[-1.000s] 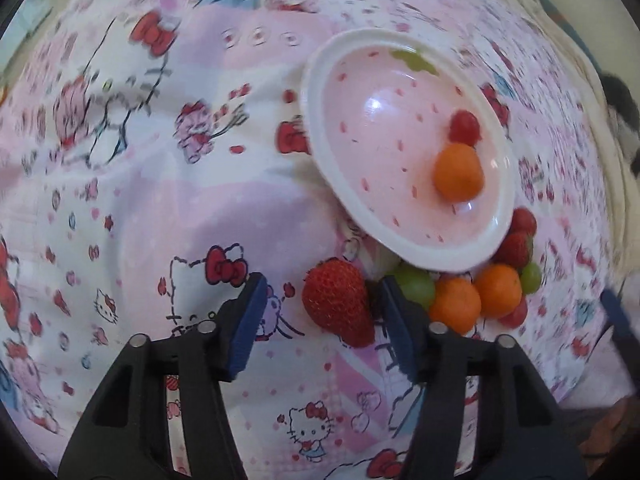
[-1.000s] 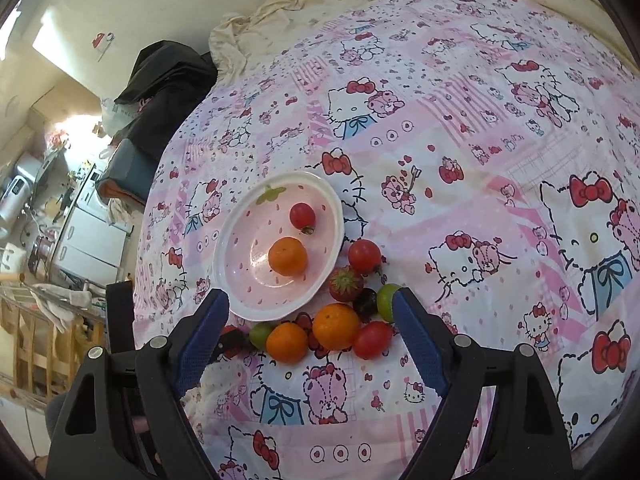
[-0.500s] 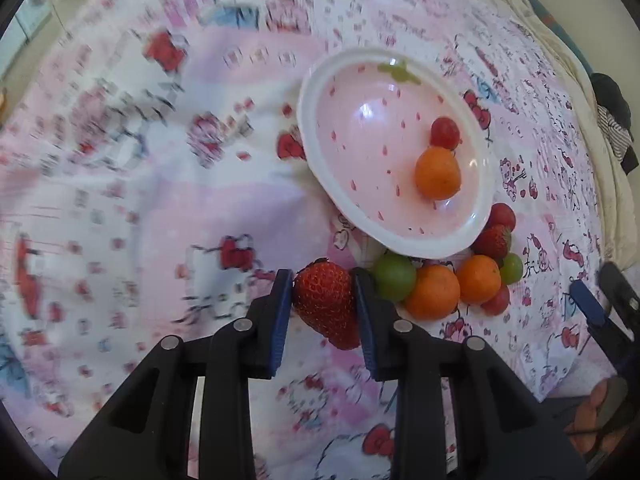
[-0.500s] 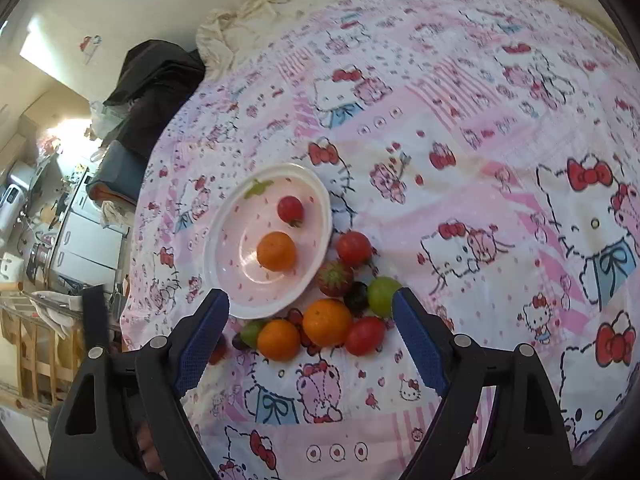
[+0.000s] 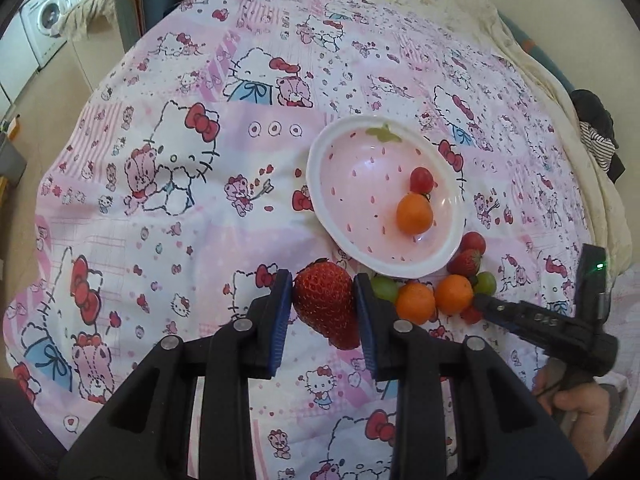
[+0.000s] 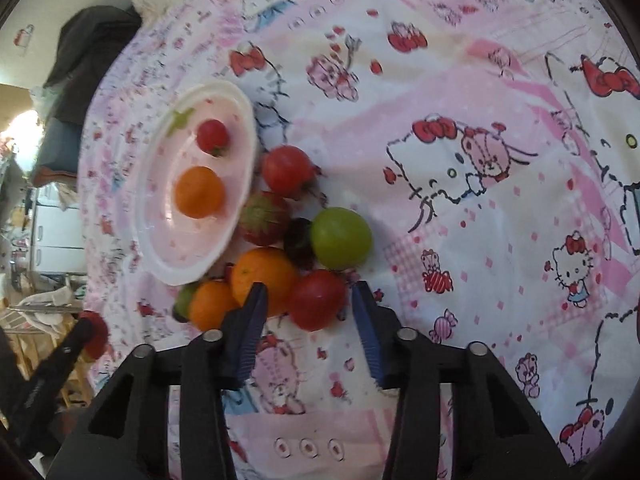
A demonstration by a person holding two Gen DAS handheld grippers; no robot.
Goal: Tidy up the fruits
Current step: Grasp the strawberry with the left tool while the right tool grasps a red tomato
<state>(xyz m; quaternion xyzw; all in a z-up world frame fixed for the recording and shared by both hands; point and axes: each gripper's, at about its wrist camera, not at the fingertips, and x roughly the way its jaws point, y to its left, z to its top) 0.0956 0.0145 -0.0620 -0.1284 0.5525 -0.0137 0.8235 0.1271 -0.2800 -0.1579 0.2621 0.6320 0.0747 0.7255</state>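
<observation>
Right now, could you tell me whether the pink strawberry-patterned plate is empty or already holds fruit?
It holds fruit: a small red tomato and an orange citrus fruit lie inside the plate; the other fruits lie outside its rim.

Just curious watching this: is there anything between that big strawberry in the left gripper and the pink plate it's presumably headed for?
Nothing visible. The strawberry is clamped in the left gripper, and only bare cloth lies between it and the plate. In the plate, the cherry tomato and orange sit to one side, leaving most of it free.
</observation>
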